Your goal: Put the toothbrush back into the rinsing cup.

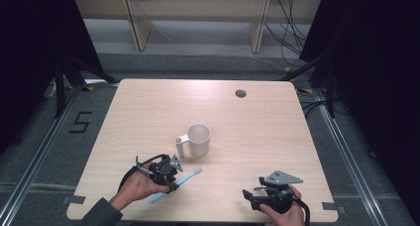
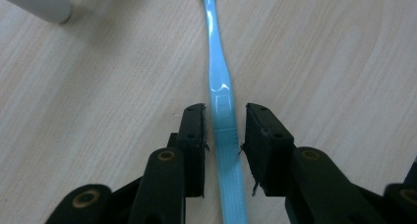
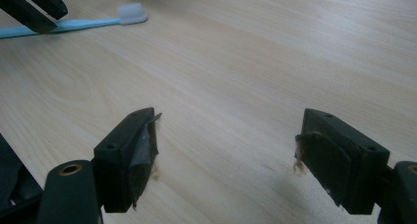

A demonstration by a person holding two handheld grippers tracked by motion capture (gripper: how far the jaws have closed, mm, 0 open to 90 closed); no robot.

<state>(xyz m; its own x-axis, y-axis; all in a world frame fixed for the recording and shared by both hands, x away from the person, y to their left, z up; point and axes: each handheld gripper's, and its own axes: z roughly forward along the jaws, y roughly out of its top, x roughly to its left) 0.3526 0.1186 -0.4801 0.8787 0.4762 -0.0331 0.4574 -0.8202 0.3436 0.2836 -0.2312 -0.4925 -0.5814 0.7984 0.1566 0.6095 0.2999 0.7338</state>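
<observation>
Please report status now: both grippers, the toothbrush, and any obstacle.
Left gripper astride blue toothbrush handle, small gaps visible, not clamped. Right gripper open, holding nothing. Toothbrush flat on table. White mug nearby, not blocking.

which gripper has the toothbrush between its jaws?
The left gripper: its jaws straddle the blue toothbrush handle, with narrow gaps on both sides. The right gripper stands wide open over bare table, apart from the toothbrush.

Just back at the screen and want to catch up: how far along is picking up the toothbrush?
Done: the left gripper straddles the blue toothbrush handle. In hand: its jaws sit close on either side, small gaps showing, so no firm grip. Left: closing and lifting; the toothbrush lies flat on the table, near the white mug. The right gripper rests open.
</observation>
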